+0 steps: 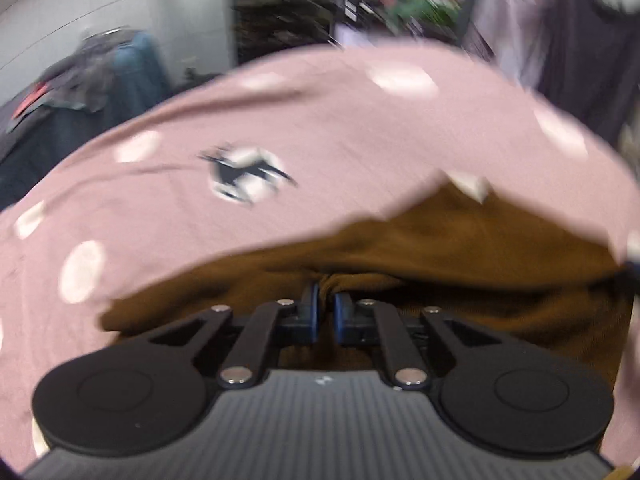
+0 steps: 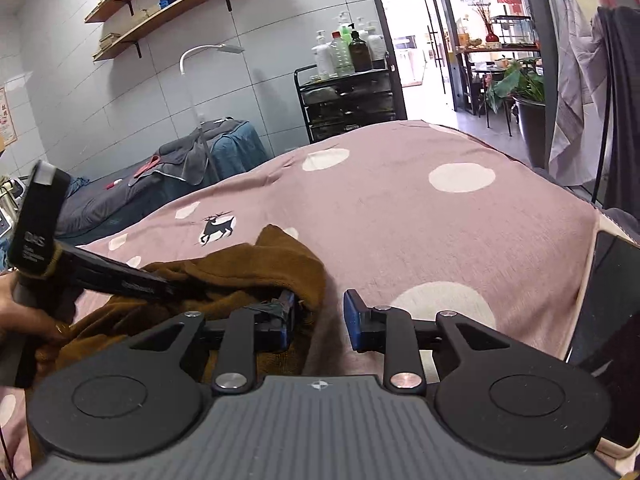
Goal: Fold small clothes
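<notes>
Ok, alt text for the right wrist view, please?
The right tool is open beside a crumpled brown garment on a pink dotted blanket. The left tool reaches into the garment from the left, held by a hand; its fingertips are hidden.

Right wrist view: white lettering on the black body of the left gripper (image 2: 38, 236), too small and tilted to be read; a further embossed line along its black arm (image 2: 138, 286), likewise illegible. A poster (image 2: 6, 118) on the left wall carries red characters, not readable. Left wrist view: blurred, no legible text
</notes>
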### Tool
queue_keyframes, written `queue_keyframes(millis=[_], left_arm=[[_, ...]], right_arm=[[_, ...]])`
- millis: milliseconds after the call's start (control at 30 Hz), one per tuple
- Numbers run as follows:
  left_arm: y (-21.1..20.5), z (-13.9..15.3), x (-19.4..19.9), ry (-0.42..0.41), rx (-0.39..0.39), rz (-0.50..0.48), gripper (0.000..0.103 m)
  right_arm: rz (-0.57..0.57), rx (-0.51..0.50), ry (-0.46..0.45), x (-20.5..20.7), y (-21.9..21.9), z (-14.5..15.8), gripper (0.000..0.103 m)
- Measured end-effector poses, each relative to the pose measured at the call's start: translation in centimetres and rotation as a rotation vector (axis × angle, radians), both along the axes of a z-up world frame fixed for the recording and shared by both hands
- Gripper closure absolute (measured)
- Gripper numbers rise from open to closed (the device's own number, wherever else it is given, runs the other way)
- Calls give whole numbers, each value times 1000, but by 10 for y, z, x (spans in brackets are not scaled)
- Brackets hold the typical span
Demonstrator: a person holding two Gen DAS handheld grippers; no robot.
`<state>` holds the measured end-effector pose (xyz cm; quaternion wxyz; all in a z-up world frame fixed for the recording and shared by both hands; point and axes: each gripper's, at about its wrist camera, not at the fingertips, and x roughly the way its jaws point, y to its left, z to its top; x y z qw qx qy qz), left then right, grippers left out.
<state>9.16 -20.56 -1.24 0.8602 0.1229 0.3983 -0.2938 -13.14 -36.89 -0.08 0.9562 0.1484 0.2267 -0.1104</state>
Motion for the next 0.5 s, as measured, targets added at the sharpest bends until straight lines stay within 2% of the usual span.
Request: queue_keyframes(millis=[67,167,233,333,400,467,500], left_arm=[[27,19,19,-26,-38,81,99],[73,51,40,-122,-34,201,99],[107,64,54,-146,-44,279,99],[152,78,69,-235,11,410,99],[185,85,78,-267,43,503,99],[218,89,84,-266,43,590,99],[231,88,85,-274,73,630,99]], right_arm=[[7,-16,-16,0,2,3,56],[22,-74,-24,5,11,9,56],[43,-117,-32,11,18,13,56],[107,-153,-48,25,30,19,56],[159,-184,-51,38,42,24,51],[218,-216,-36,53,54,26,37],[240,-231,-29,61,59,27,36]])
